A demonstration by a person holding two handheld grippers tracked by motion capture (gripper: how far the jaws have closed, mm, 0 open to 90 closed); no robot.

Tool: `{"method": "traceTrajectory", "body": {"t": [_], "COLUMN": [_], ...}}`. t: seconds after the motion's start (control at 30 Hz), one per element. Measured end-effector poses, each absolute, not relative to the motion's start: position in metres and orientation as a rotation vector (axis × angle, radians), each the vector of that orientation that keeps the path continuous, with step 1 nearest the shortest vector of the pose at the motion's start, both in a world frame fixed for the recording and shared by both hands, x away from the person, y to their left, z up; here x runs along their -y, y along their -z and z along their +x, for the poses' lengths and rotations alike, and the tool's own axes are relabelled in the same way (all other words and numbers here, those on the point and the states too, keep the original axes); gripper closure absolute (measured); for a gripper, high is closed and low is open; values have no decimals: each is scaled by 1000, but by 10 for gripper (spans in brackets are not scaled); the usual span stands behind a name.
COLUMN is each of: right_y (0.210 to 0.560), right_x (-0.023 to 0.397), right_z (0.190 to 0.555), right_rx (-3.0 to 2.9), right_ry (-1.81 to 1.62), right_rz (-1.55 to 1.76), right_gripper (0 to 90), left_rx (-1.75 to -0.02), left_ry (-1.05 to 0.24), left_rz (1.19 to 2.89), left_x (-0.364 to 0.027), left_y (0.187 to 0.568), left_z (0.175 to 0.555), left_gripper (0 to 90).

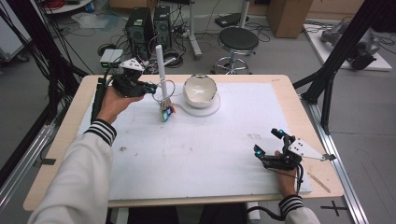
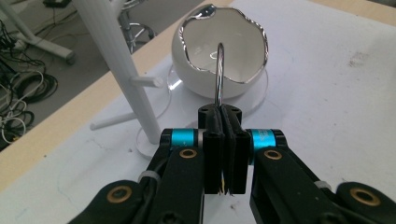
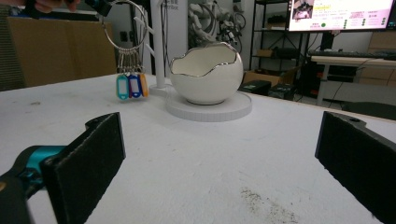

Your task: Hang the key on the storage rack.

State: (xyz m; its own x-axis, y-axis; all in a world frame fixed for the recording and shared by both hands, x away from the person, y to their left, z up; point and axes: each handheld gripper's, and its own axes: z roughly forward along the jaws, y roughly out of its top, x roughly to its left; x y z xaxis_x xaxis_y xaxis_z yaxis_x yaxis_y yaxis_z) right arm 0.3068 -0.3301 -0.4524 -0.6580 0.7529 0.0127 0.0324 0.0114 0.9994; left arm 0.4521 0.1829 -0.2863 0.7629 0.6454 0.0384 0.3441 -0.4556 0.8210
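Right gripper view: a light, stiff key ring (image 3: 122,25), upper left, is pinched at its rim by the left gripper (image 1: 150,87), tags (image 3: 130,86) dangling loose, while the right gripper (image 3: 219,163) is held wide open.

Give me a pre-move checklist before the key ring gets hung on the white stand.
1. Grip: left gripper shut on the key ring: ok.
2. Tags hanging free, off the table: ok.
3. Ring lined up with a peg: not ok, the ring sits in front of the bowl, the peg off to one side.
4. Stand upright: ok.
5. Right gripper out of the way, open, at the table's near right: ok.
6. Stand base fixed down: cannot tell.
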Motion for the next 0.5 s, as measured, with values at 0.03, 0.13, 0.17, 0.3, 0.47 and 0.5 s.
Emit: {"method": "traceTrajectory", "body": {"t": [0.03,0.13,0.17,0.3,0.47,0.5], "right_y": [452,452,452,452,452,452], "right_x": [330,330,330,330,330,330], "right_z": [307,307,307,307,307,307], "right_rx": [-1746,-1745,-1746,-1746,-1746,-1746], "right_ry": [-1700,-1700,-1700,-1699,-1700,-1700], "right_rz": [806,805,802,805,806,805], "right_gripper": [10,10,10,10,10,10], "left_rx": [-742,-734,-731,-750,-788,-794], "left_ry": [-442,-455,-456,-462,-464,-468], "left_rz": [2080,2066,2057,2046,2031,2029], "left_x": [-183,-184,-185,-187,-191,-192], "left_y": [286,285,285,289,294,295], "left_z": [454,457,458,463,471,472], "left_gripper": [875,875,875,875,874,874]}}
